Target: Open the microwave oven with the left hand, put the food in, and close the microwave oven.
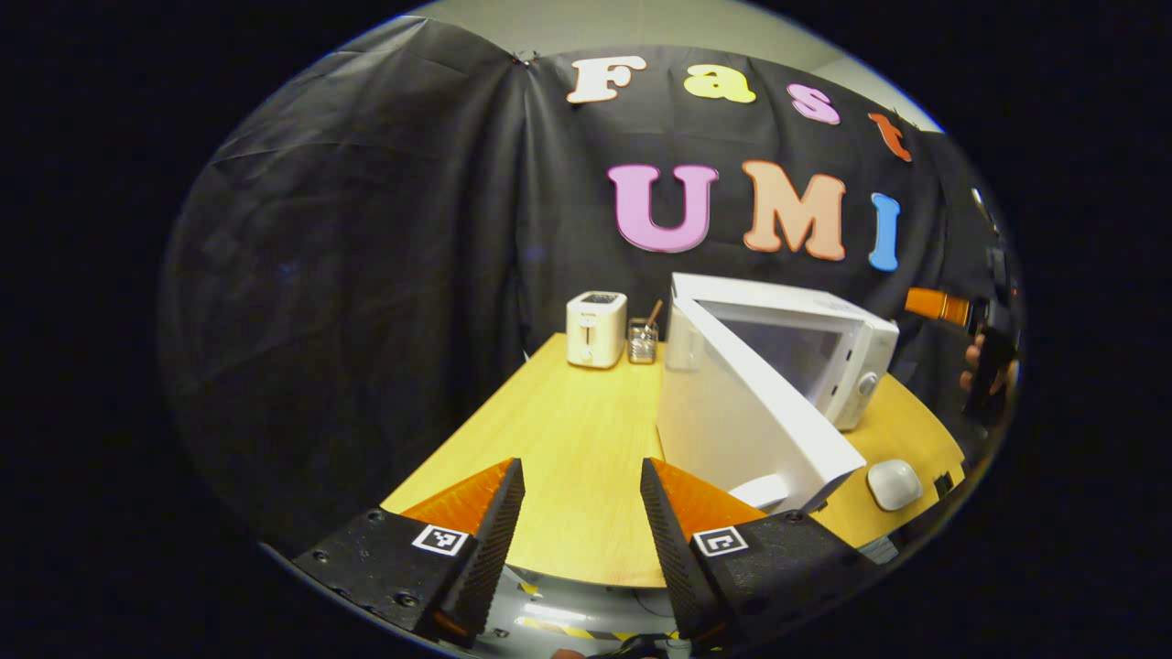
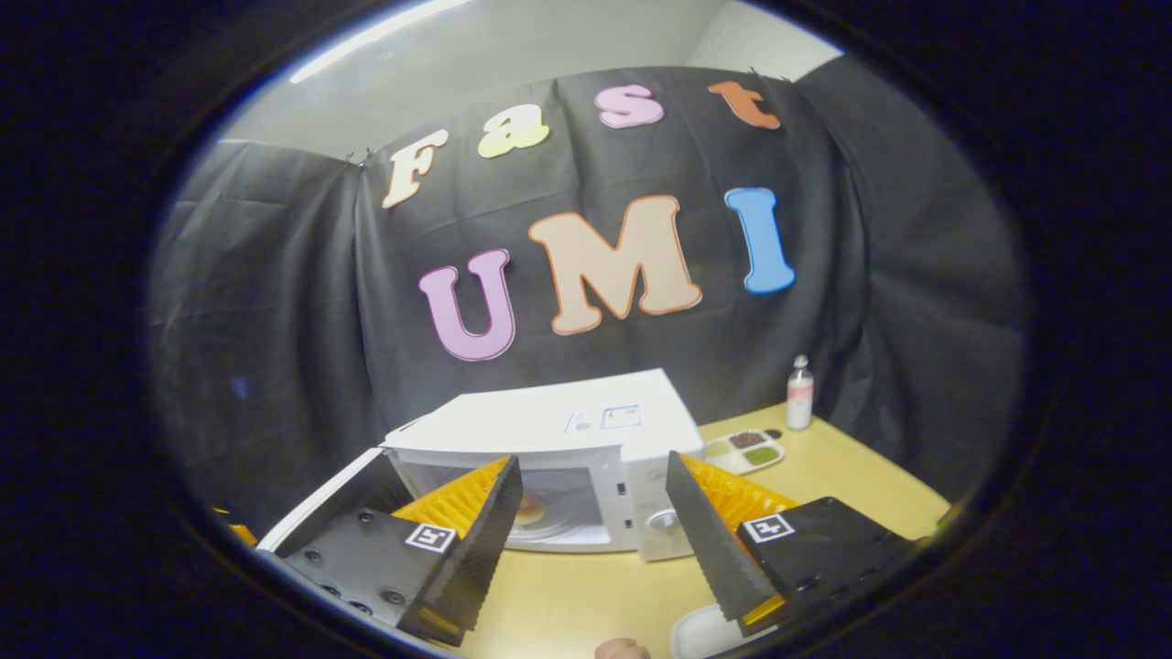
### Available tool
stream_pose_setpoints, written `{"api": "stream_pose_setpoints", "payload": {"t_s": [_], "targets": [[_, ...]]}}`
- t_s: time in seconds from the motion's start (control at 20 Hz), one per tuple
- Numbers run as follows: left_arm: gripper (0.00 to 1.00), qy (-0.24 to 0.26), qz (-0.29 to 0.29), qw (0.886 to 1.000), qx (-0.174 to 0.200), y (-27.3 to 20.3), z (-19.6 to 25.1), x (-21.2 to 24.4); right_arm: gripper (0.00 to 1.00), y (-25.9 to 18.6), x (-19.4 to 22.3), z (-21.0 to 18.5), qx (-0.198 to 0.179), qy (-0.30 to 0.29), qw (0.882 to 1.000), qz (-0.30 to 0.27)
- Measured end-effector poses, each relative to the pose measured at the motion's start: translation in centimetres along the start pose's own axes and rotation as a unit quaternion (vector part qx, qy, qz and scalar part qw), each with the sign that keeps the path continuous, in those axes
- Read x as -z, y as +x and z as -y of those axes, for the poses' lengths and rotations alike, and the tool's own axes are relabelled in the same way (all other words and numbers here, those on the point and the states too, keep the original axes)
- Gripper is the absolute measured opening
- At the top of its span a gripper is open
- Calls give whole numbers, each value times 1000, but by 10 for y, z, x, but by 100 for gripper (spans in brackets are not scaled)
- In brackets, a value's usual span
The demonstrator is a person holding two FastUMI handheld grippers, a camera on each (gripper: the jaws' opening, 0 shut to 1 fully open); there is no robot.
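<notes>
Left gripper view: left hand-held gripper (image 1: 581, 522) fingers spread apart, nothing between them, hovering over the near edge of the yellow wooden table (image 1: 568, 439). Far left on the table, a white toaster (image 1: 596, 329), and just right of it a small clear jar (image 1: 643, 340) with a stick in it. Right of those, the white microwave oven (image 1: 806, 343), its door (image 1: 746, 412) swung wide open toward the near side. A white plate (image 1: 765, 490) peeks out below the door's near edge. White rounded object (image 1: 894, 482) on the table farther right, near the table edge. Far right, the other gripper with a hand (image 1: 984, 366) on it.

Right gripper view: right hand-held gripper (image 2: 591, 540) fingers also spread, holding nothing, in front of the microwave oven (image 2: 549, 458). Door (image 2: 320, 503) open at left; the food (image 2: 529, 511) sits inside the cavity on the turntable. Right of the oven, a divided tray (image 2: 743, 448) with brown and green fillings, then a small bottle (image 2: 800, 394) at the far right. White plate edge (image 2: 700, 631) at the near bottom.
</notes>
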State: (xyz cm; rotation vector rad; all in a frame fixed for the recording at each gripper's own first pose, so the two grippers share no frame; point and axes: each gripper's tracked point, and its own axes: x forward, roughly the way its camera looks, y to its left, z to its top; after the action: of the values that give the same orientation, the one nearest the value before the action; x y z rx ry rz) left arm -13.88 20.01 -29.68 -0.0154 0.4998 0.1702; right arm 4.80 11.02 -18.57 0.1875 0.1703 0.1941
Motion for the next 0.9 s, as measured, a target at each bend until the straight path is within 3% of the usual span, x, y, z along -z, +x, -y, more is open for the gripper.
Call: {"api": "stream_pose_setpoints", "payload": {"t_s": [0.1, 0.15, 0.2, 0.25, 0.3, 0.35, 0.4, 0.55, 0.6, 0.9], "targets": [[63, 1, -19, 1000, 22, 6, 15, 13, 87, -16, -26, 12, 9, -10, 1000, 17], [53, -1, -27, 999, 24, 9, 20, 16, 97, -25, -38, 17, 16, -14, 999, 26], [33, 0, -33, 999, 29, 11, 26, 20, 87, -32, -49, 23, 22, -22, 999, 33], [23, -1, -34, 999, 34, 12, 32, 24, 87, -38, -57, 29, 29, -29, 998, 39], [1, -3, -36, 999, 38, 12, 38, 23, 87, -45, -66, 36, 35, -32, 998, 43], [0, -5, -37, 998, 40, 12, 44, 23, 87, -50, -73, 43, 42, -31, 998, 47], [5, -6, -37, 998, 45, 13, 48, 21, 97, -56, -81, 50, 49, -30, 997, 51], [1, -22, -55, 995, 81, 19, 76, 30, 97, -73, -101, 68, 67, -32, 995, 67], [1, -20, -57, 994, 89, 21, 84, 32, 87, -77, -108, 75, 73, -38, 994, 71], [1, 12, -61, 988, 140, 30, 144, 27, 87, -103, -132, 115, 105, -39, 991, 71]]}}
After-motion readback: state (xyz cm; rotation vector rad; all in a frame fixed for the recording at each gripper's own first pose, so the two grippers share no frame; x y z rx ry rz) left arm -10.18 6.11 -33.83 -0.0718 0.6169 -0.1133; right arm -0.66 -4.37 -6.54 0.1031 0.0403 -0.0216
